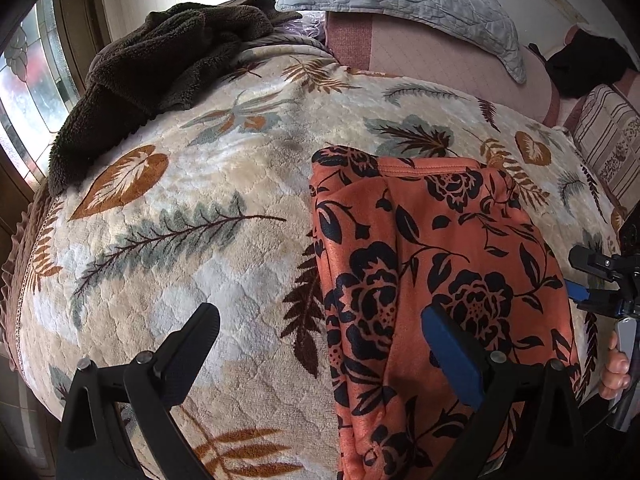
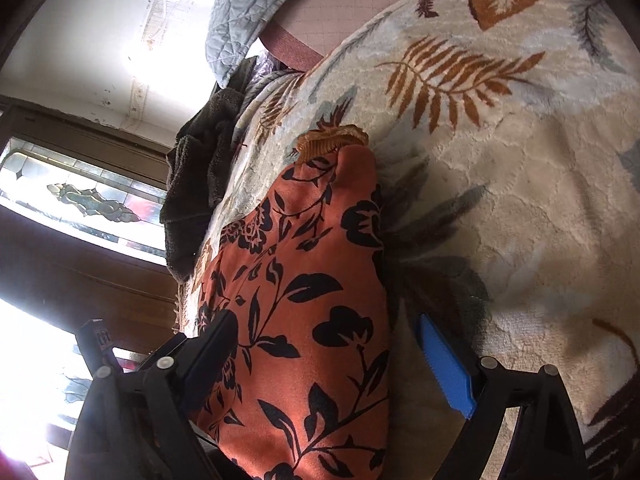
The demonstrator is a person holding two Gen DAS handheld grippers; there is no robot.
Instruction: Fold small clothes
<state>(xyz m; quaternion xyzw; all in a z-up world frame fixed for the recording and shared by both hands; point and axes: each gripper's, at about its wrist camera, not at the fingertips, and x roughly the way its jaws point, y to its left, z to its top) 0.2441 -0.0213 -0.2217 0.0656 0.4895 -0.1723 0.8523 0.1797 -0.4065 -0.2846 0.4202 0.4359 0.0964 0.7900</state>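
Garment: I see an orange cloth point(image 1: 432, 264) with black flowers lying on the bed, on the right half of my left view; it looks folded lengthwise, with a hemmed edge at its far end.
Bed: a cream blanket point(image 1: 192, 208) printed with brown, rust and grey leaves covers it and carries the cloth.
Left tongs point(image 1: 320, 344): wide apart, gripping nothing. I see the black finger over bare blanket left of the cloth, and the blue-padded finger above the cloth's near part; whether that pad touches the fabric I cannot tell.
Right tongs point(image 2: 326, 354): wide, with the cloth's near end lying between the fingers. My right view shows the black finger at the cloth's left edge and the blue pad just beside its right edge, over the blanket, with a gap to the fabric. The pads do not press it.
Right tongs from the left view: a black frame with a blue pad at the cloth's right edge, and fingers point(image 1: 614, 364) of a hand on the handle below.
Dark fleece point(image 1: 160, 68): a brown fuzzy heap at the bed's far left corner, well apart from the cloth.
Pillow point(image 1: 408, 4): grey, quilted, at the head of the bed on a pink sheet.
Window point(image 1: 36, 92): patterned glass, left of the bed, bright.
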